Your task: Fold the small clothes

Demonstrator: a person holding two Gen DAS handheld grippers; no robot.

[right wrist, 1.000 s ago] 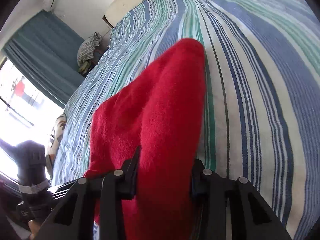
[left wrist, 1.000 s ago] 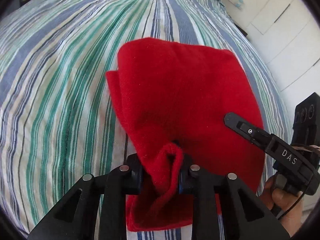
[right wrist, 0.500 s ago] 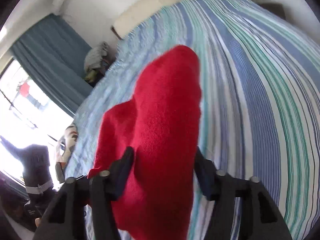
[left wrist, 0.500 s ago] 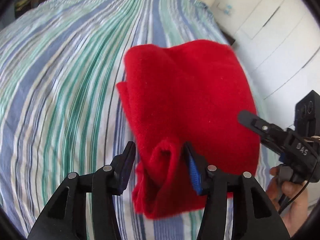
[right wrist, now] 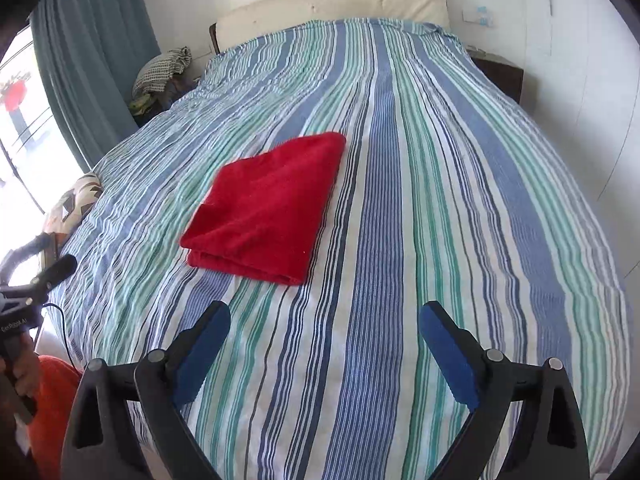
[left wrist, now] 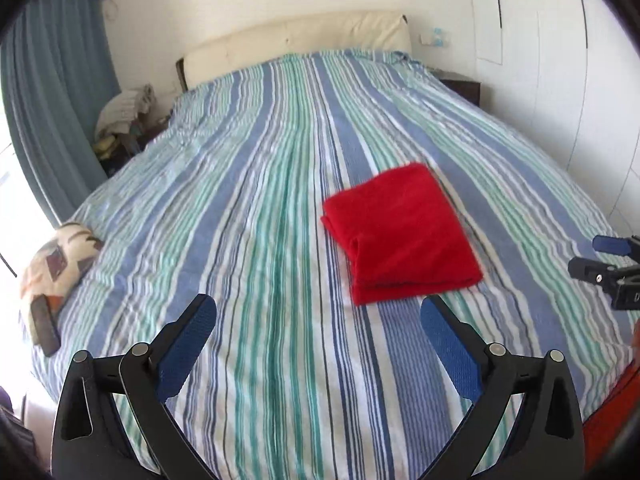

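A red cloth (left wrist: 400,236) lies folded into a flat rectangle on the striped bed cover (left wrist: 260,208); it also shows in the right wrist view (right wrist: 268,204). My left gripper (left wrist: 318,316) is open and empty, held back above the bed's near end, short of the cloth. My right gripper (right wrist: 324,320) is open and empty too, back from the cloth's near edge. Each gripper shows at the edge of the other's view: the right one (left wrist: 604,264) and the left one (right wrist: 40,276).
A patterned cushion (left wrist: 56,264) lies at the bed's left edge. A cream headboard (left wrist: 296,40) and white wall stand at the far end. Blue curtains (left wrist: 48,112) and a pile of laundry (left wrist: 124,108) are on the left, white cupboards (left wrist: 560,60) on the right.
Both grippers have opened, let go of the red cloth and pulled back and up from it. The cloth now lies folded flat on the bed.
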